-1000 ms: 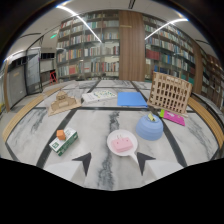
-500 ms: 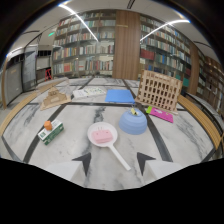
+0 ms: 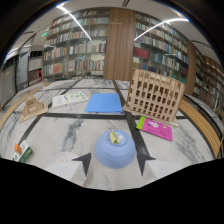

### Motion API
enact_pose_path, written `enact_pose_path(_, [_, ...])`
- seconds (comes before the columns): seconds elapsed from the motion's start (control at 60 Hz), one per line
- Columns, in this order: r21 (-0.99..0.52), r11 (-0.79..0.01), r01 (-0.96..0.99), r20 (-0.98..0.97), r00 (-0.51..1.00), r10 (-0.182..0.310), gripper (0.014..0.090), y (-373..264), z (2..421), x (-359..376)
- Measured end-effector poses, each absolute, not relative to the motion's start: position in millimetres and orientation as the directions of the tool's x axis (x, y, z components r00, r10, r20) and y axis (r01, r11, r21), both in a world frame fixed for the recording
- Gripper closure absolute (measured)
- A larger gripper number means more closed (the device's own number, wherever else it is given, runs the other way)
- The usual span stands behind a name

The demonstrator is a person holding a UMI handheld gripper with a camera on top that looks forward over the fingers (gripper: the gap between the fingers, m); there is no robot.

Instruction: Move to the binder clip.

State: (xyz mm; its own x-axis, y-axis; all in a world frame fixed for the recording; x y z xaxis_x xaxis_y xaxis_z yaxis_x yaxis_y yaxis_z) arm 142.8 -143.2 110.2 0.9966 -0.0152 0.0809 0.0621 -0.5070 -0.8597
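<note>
There is one gripper (image 3: 112, 161) with two dark fingers (image 3: 84, 162). One blue bowl (image 3: 114, 150) holds one small yellow clip (image 3: 114, 136). There is one blue folder (image 3: 104, 103), one wooden rack (image 3: 154, 95), one pink book (image 3: 157, 127), one white paper (image 3: 70, 98) and one small wooden model (image 3: 33, 106).

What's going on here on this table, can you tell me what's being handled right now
A person is carrying a handheld two-finger gripper over a white marble table in a library. Its dark fingers are open and hold nothing. Between and just ahead of them sits an upside-down light blue bowl with a small yellowish binder clip resting on top. Beyond lie a blue folder, a pink card and a wooden lattice rack. The clip is untouched.
</note>
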Motion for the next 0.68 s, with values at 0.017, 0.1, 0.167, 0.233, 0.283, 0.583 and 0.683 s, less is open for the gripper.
enact_pose_path(0.017, [-0.857, -0.511, 0.064, 0.084, 0.996, -0.015, 0.0188, -137.9, 108.5, 143.4])
enact_pose_path(0.1, [-0.851, -0.52, 0.068, 0.085, 0.996, -0.009, 0.0187, -112.4, 98.8, 147.4])
enact_pose_path(0.167, [-0.847, -0.527, 0.068, 0.083, 0.997, -0.004, 0.0187, -98.4, 90.9, 149.3])
enact_pose_path(0.233, [-0.844, -0.533, 0.064, 0.074, 0.997, 0.002, 0.0186, -89.8, 84.0, 148.4])
enact_pose_path(0.283, [-0.841, -0.538, 0.052, 0.058, 0.998, 0.006, 0.0186, -85.9, 79.2, 146.5])
enact_pose_path(0.583, [-0.828, -0.559, 0.039, 0.04, 0.999, 0.011, 0.0185, -83.1, 70.8, 142.9])
enact_pose_path(0.683, [-0.83, -0.556, 0.045, 0.049, 0.999, 0.007, 0.0188, -84.2, 71.6, 145.4])
